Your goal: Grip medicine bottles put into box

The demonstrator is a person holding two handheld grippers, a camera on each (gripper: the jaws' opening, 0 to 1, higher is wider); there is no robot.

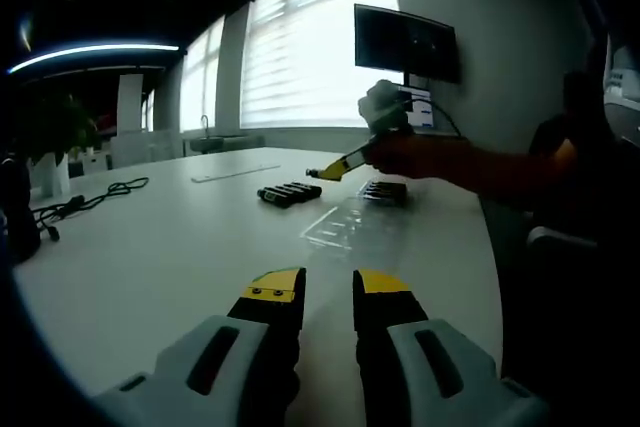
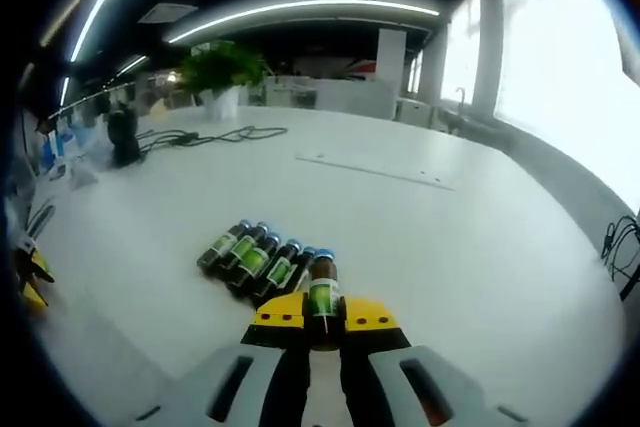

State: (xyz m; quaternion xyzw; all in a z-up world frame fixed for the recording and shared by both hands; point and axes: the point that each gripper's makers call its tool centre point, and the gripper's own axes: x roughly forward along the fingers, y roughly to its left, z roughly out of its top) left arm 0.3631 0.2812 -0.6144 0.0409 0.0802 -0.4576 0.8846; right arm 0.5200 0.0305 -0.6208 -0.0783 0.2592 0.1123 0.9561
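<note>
One bottle: your right gripper (image 2: 322,319) clamps a dark green-labelled medicine bottle (image 2: 321,294), base hidden
Left gripper (image 1: 328,287): parted, empty
Room: white table (image 2: 420,237) open rightward

Bottle row (image 2: 255,255) beside open table (image 2: 440,247)

This is an office, most likely an open-plan one with a meeting area. A large white table (image 1: 180,247) with a rounded edge takes up the foreground of the left gripper view. At 1 o'clock a dark wall-mounted monitor (image 1: 407,42) hangs on a grey wall, and at 12 o'clock tall windows with white blinds (image 1: 320,42) let in daylight. In the right gripper view, curved strip lights (image 2: 300,9) run across a dark ceiling at 12 o'clock, a potted plant (image 2: 222,72) stands at 11 o'clock, and black cables (image 2: 215,134) trail over the tabletop at 10 o'clock.
</note>
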